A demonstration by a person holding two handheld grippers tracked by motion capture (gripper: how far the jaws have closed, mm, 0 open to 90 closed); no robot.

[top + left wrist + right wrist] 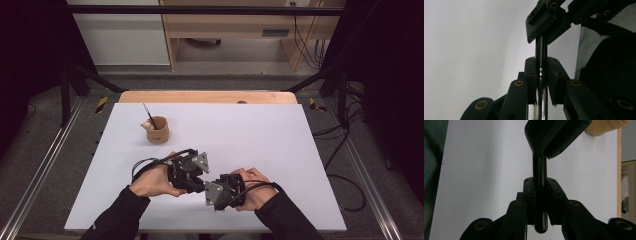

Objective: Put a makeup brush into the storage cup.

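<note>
Both your grippers are clamped on one black pen [540,170]: the right gripper [540,187] has its rounded cap end, the left gripper [541,67] the chrome-banded barrel. Low over the white table [280,150], cap looks unpulled; wooden cup [158,131] waits beyond.

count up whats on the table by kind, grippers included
grippers: 2, left gripper and right gripper, both clamped on the pen
black pen: 1
tan cup: 1
thin dark stick in the cup: 1
total: 5
</note>
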